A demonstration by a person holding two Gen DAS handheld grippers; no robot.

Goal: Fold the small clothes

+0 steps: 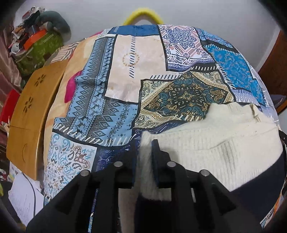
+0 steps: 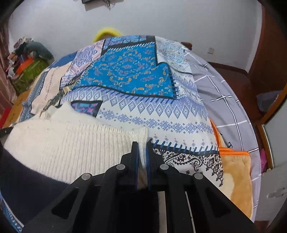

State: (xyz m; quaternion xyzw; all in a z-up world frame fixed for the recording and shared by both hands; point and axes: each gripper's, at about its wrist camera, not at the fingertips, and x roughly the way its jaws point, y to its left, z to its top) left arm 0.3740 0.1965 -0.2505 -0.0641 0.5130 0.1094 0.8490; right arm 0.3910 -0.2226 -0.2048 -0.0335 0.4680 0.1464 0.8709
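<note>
A cream ribbed knit sweater (image 1: 215,139) with a dark navy part at its near side lies on the patchwork bedspread (image 1: 125,71). In the left wrist view, my left gripper (image 1: 147,147) is shut on the sweater's left edge, and cream fabric fills the gap between the black fingers and hides the left fingertip. In the right wrist view, the sweater (image 2: 62,139) spreads to the left. My right gripper (image 2: 142,143) is shut on its right corner, with a thin fold of knit pinched between the blue pads. The bedspread (image 2: 152,111) stretches beyond.
A wooden folding table (image 1: 26,116) leans at the bed's left side, with a green box (image 1: 35,48) piled with clutter behind it. A yellow ring (image 1: 143,13) sits at the far wall. To the right lie a grey checked sheet (image 2: 224,100) and an orange blanket (image 2: 236,175).
</note>
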